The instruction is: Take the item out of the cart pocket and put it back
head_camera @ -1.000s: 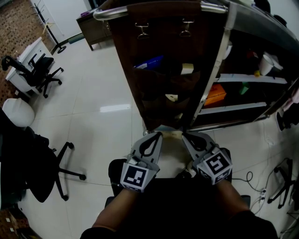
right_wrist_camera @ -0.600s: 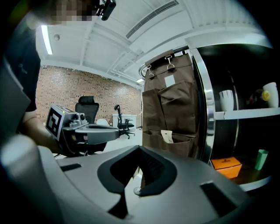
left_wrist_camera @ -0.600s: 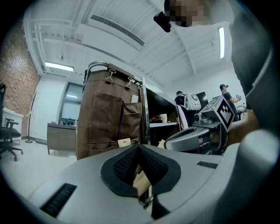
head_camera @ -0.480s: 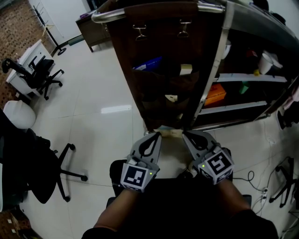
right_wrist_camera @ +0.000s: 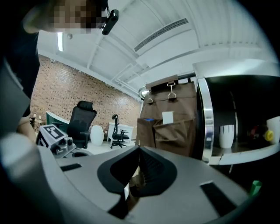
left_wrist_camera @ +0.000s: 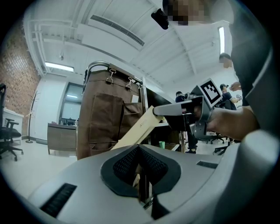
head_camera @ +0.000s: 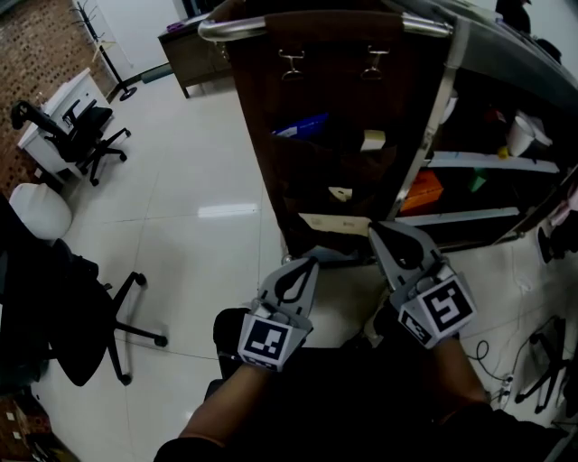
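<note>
A flat beige packet (head_camera: 336,224) hangs in front of the cart's brown fabric pocket panel (head_camera: 343,81). My right gripper (head_camera: 377,231) is shut on its right end, just below the lowest pocket. My left gripper (head_camera: 310,263) sits lower and to the left, and its jaws are shut on the packet's other end. In the left gripper view the packet (left_wrist_camera: 138,131) runs as a slanted strip from the left gripper (left_wrist_camera: 139,151) up to the right gripper (left_wrist_camera: 159,110). In the right gripper view a brownish sliver shows between the shut jaws of the right gripper (right_wrist_camera: 139,151).
The pocket panel hangs by two clips from a chrome rail (head_camera: 325,25). Its pockets hold a blue item (head_camera: 302,126) and a white card (head_camera: 372,140). Cart shelves (head_camera: 488,162) with an orange box lie to the right. Office chairs (head_camera: 77,135) stand on the glossy floor at left.
My right gripper has risen and moved right toward the pocket panel, lifting its end of the packet. The left gripper has stayed low, so the packet now slants between them.
</note>
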The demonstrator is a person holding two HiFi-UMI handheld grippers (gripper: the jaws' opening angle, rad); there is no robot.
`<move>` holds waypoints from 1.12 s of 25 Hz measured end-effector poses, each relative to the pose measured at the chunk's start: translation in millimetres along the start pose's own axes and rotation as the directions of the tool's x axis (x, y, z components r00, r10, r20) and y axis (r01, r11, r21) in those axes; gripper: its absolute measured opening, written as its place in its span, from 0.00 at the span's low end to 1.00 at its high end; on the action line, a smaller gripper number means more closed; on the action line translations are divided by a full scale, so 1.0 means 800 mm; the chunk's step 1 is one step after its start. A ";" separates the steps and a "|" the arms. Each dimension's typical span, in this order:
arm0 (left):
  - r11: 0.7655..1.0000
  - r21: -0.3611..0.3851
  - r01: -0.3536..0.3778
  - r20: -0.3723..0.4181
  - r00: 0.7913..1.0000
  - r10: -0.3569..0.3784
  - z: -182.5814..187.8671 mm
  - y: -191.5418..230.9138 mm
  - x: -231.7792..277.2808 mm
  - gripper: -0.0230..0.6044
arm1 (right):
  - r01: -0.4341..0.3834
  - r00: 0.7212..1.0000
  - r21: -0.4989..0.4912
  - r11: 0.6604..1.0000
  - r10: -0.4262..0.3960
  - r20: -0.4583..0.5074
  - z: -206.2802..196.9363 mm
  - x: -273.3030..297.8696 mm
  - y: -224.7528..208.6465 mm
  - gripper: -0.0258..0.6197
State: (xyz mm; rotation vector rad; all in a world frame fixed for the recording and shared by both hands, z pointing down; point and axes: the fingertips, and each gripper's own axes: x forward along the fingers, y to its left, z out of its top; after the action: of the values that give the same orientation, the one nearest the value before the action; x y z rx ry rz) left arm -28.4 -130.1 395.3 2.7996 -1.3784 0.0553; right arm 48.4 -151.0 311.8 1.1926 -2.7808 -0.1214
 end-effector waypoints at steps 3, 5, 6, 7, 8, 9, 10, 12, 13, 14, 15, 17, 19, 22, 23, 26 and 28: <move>1.000 -0.001 0.000 -0.001 1.000 0.000 0.000 0.000 0.000 0.04 | 0.021 0.999 -0.040 0.999 -0.019 0.048 0.035 0.006 -0.011 0.07; 1.000 -0.002 0.000 -0.004 1.000 0.000 0.000 0.000 -0.001 0.04 | 0.039 0.996 -0.078 0.996 -0.033 0.079 0.058 0.012 -0.018 0.06; 1.000 -0.002 0.001 -0.004 1.000 -0.001 0.000 -0.001 -0.001 0.04 | 0.048 0.995 -0.101 0.994 -0.039 0.091 0.070 0.016 -0.022 0.07; 1.000 -0.004 0.001 -0.003 1.000 -0.001 0.000 0.000 0.000 0.04 | 0.057 0.994 -0.129 0.990 -0.045 0.097 0.079 0.021 -0.025 0.06; 1.000 -0.006 0.000 -0.003 1.000 0.000 0.000 0.000 0.000 0.04 | 0.067 0.994 -0.159 0.985 -0.052 0.098 0.086 0.026 -0.028 0.07; 1.000 -0.007 -0.001 -0.002 1.000 0.001 0.000 0.000 0.000 0.04 | 0.076 0.994 -0.189 0.979 -0.059 0.093 0.091 0.032 -0.031 0.07; 1.000 -0.007 -0.002 -0.002 1.000 0.002 0.000 0.001 -0.001 0.04 | 0.081 0.994 -0.218 0.972 -0.064 0.086 0.094 0.038 -0.032 0.06; 1.000 -0.008 -0.003 -0.001 1.000 0.003 0.000 0.002 -0.001 0.04 | 0.082 0.995 -0.275 0.958 -0.065 0.071 0.097 0.051 -0.031 0.06; 1.000 -0.009 -0.003 -0.001 1.000 0.003 0.000 0.002 0.000 0.04 | 0.081 0.996 -0.303 0.950 -0.064 0.064 0.097 0.058 -0.029 0.07; 1.000 -0.010 -0.004 0.000 1.000 0.004 0.000 0.003 0.000 0.04 | 0.079 0.996 -0.331 0.940 -0.063 0.058 0.097 0.065 -0.027 0.06; 1.000 -0.009 -0.004 0.000 1.000 0.004 0.000 0.003 0.000 0.04 | 0.077 0.997 -0.361 0.929 -0.063 0.051 0.097 0.071 -0.023 0.06; 1.000 -0.010 -0.004 0.001 1.000 0.004 0.000 0.003 0.000 0.04 | 0.074 0.997 -0.433 0.898 -0.065 0.035 0.094 0.081 -0.016 0.06; 1.000 -0.015 -0.005 0.003 1.000 0.005 0.001 0.004 -0.001 0.04 | 0.073 0.997 -0.505 0.860 -0.070 0.026 0.092 0.086 -0.010 0.06; 1.000 -0.020 -0.005 0.006 1.000 0.006 0.002 0.005 -0.001 0.04 | 0.065 0.997 -0.549 0.833 -0.075 0.004 0.082 0.092 -0.010 0.07; 1.000 -0.019 -0.004 0.005 1.000 0.004 0.002 0.005 -0.001 0.04 | 0.057 0.997 -0.550 0.833 -0.075 -0.010 0.077 0.096 -0.011 0.06; 1.000 -0.018 0.001 0.006 1.000 -0.001 0.002 0.003 0.000 0.04 | 0.030 0.996 -0.538 0.842 -0.074 -0.059 0.056 0.108 -0.012 0.06; 1.000 -0.019 0.002 0.005 1.000 -0.002 0.002 0.003 0.000 0.04 | 0.014 0.994 -0.513 0.858 -0.067 -0.085 0.042 0.120 -0.012 0.06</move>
State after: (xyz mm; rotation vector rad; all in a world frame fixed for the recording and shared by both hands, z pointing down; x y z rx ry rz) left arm -29.9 -131.6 394.0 2.7880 -1.3701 0.0346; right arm -15.2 -226.5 284.1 1.0736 -2.4009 -0.7342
